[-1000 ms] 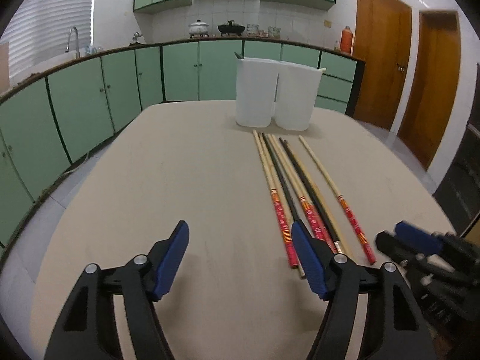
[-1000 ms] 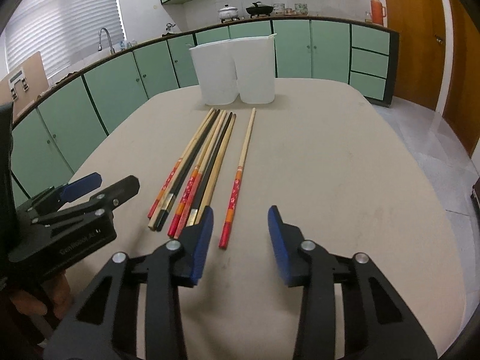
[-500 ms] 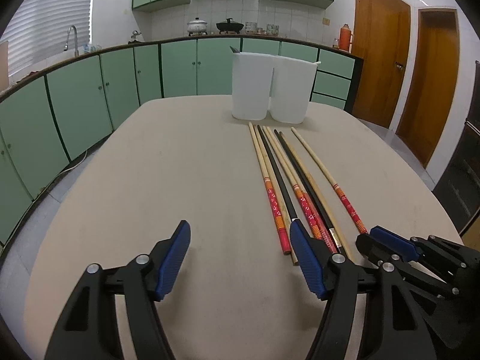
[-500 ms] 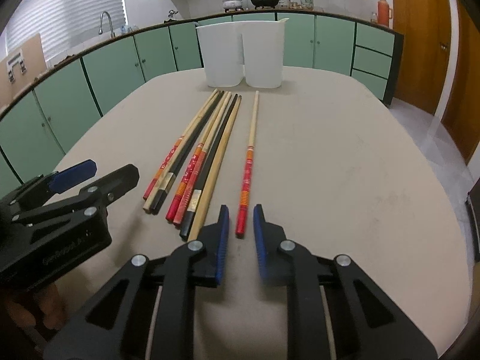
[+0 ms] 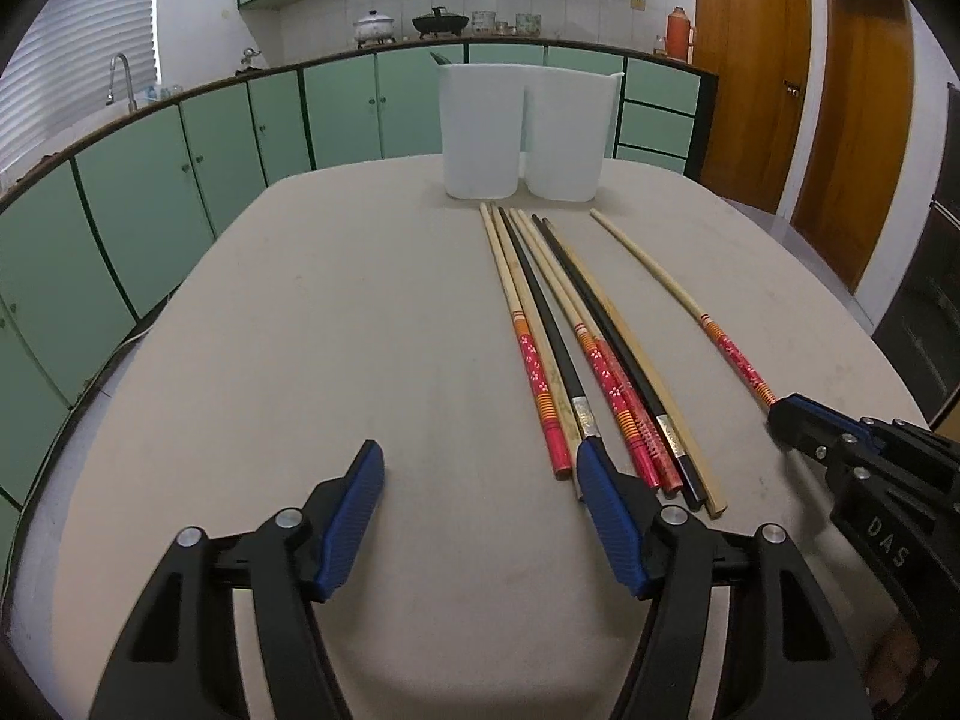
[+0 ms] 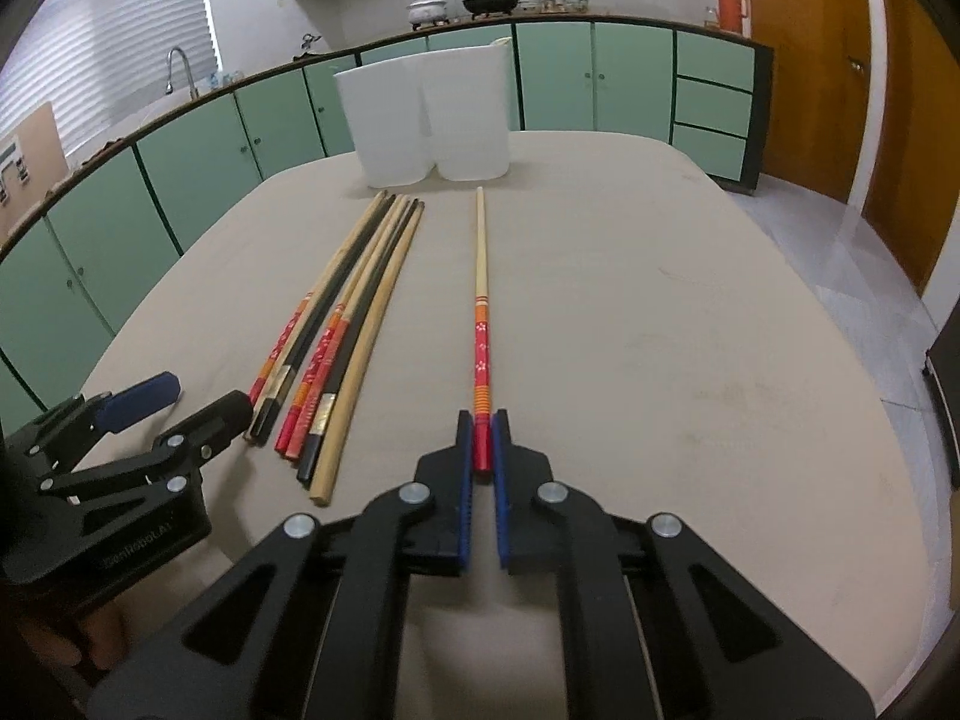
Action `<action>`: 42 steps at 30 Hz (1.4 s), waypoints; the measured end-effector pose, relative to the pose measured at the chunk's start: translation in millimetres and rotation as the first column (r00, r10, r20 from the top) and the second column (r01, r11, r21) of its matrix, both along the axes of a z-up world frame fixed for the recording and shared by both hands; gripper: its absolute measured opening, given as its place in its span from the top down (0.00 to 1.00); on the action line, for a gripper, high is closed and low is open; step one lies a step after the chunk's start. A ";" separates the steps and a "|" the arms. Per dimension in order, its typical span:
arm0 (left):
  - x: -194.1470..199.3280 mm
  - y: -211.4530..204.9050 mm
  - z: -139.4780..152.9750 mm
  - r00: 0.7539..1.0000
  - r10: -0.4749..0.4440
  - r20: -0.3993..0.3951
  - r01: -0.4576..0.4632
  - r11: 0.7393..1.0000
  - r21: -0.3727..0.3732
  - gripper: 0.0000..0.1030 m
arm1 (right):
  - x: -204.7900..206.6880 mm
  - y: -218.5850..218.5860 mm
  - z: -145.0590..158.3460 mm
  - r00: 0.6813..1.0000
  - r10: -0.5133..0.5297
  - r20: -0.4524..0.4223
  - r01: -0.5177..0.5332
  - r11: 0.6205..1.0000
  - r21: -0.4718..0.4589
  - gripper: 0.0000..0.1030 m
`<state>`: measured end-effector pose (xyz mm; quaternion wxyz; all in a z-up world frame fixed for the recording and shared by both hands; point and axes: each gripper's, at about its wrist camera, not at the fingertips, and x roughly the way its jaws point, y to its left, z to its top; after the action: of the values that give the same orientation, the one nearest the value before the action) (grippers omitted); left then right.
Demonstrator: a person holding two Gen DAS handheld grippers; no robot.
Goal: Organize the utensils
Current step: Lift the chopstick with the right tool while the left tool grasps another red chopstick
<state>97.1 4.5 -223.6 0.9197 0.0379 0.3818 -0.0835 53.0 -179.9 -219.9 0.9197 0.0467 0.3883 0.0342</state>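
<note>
My right gripper point(image 6: 482, 441) is shut on the red end of a lone chopstick point(image 6: 480, 276) that lies on the beige table and points toward two white containers point(image 6: 429, 120). In the left wrist view this chopstick point(image 5: 672, 288) runs to the right gripper point(image 5: 780, 414). A bundle of several red-ended, black and plain wooden chopsticks point(image 5: 570, 324) lies side by side left of it, also seen in the right wrist view point(image 6: 342, 330). My left gripper point(image 5: 480, 480) is open and empty, low over the table, its right finger point(image 5: 606, 510) near the bundle's near ends.
The two white containers point(image 5: 522, 132) stand side by side at the far end of the table. The oval table's edge point(image 5: 120, 354) drops off to the left. Green cabinets point(image 5: 180, 168) curve around behind, and wooden doors point(image 5: 750, 72) stand at the right.
My right gripper has closed from wide open onto the lone chopstick's red end and moved forward. The left gripper has stayed open and shifted slightly forward.
</note>
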 end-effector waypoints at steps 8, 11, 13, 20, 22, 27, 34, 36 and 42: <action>0.4 4.2 -1.3 1.000 0.022 -0.015 -0.022 1.000 -0.018 0.46 | -2.2 -0.2 -2.1 1.000 0.009 0.001 -0.009 1.000 0.009 0.95; 1.3 0.3 -2.4 1.000 0.020 -0.020 -0.020 1.000 0.010 0.46 | -1.9 -0.3 -2.3 1.000 0.010 0.001 -0.010 1.000 0.009 0.95; 1.1 -2.2 -2.3 1.000 0.008 -0.019 -0.007 1.000 0.024 0.45 | -1.8 0.1 -2.2 1.000 0.012 0.000 -0.012 1.000 0.007 0.95; 1.6 -5.3 -3.1 1.000 -0.003 -0.019 0.003 1.000 0.008 0.63 | -0.8 1.3 -1.7 1.000 0.017 0.001 -0.017 1.000 0.002 0.95; 1.3 -7.3 -2.5 1.000 -0.009 -0.011 0.009 1.000 -0.005 0.81 | -1.4 1.5 -0.7 1.000 0.021 0.007 -0.021 1.000 0.000 0.95; 2.3 -4.6 0.0 1.000 -0.015 -0.007 0.015 0.998 -0.062 0.94 | -4.1 2.1 7.3 0.999 0.026 0.035 -0.026 1.000 -0.007 0.95; -9.2 -7.3 25.1 0.996 -0.021 0.091 0.025 0.999 -0.046 0.94 | -7.3 1.5 25.7 0.997 0.030 0.077 -0.029 0.999 -0.016 0.95; -12.7 -5.4 36.2 0.992 -0.013 0.129 0.020 0.999 -0.048 0.94 | -7.9 0.3 30.4 0.996 0.031 0.083 -0.030 0.999 -0.015 0.95; -20.9 -1.2 70.8 0.972 -0.001 0.233 0.017 0.998 -0.067 0.94 | -7.1 -7.6 51.7 0.994 0.034 0.108 -0.035 0.999 0.007 0.95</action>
<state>76.2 3.3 -152.8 0.9585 0.0174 0.2680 -0.0957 46.0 -187.5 -168.2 0.9384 0.0420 0.3385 0.0544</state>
